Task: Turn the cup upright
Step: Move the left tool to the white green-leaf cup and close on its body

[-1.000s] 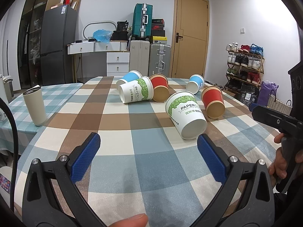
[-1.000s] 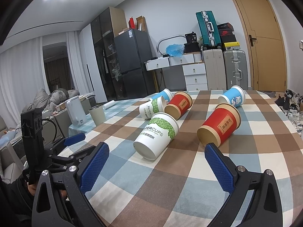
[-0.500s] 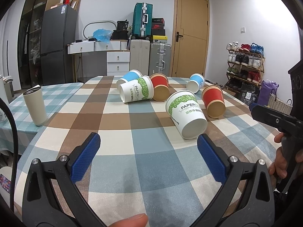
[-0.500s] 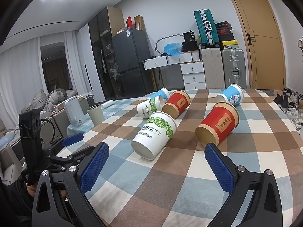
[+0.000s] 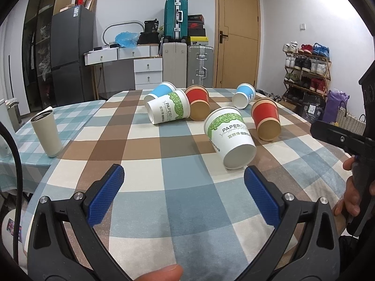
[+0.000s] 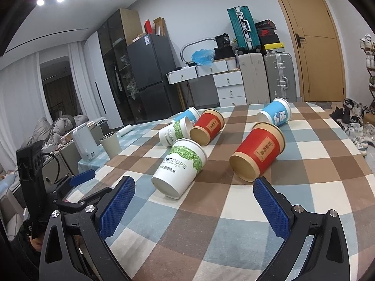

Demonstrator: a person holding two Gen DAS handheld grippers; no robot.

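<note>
Several paper cups lie on their sides on the checked tablecloth [image 5: 145, 168]. The nearest is a white-and-green cup [image 5: 230, 138], also in the right wrist view [image 6: 181, 169]. A red cup [image 5: 267, 119] lies beside it and shows in the right wrist view [image 6: 259, 151]. Farther back lie another white-and-green cup [image 5: 168, 110], a red cup [image 5: 198, 103] and two blue cups [image 5: 243, 94]. My left gripper [image 5: 184, 187] is open and empty, short of the nearest cup. My right gripper [image 6: 193, 205] is open and empty, just before the white-and-green cup.
A beige tumbler [image 5: 46, 134] stands upright at the table's left edge. A white kettle [image 6: 85, 144] sits on a side table to the left. Suitcases, drawers and a fridge line the far wall. A shoe rack [image 5: 307, 70] stands at the right.
My right gripper has moved forward and tilted, so the cups appear closer. My left gripper has barely moved.
</note>
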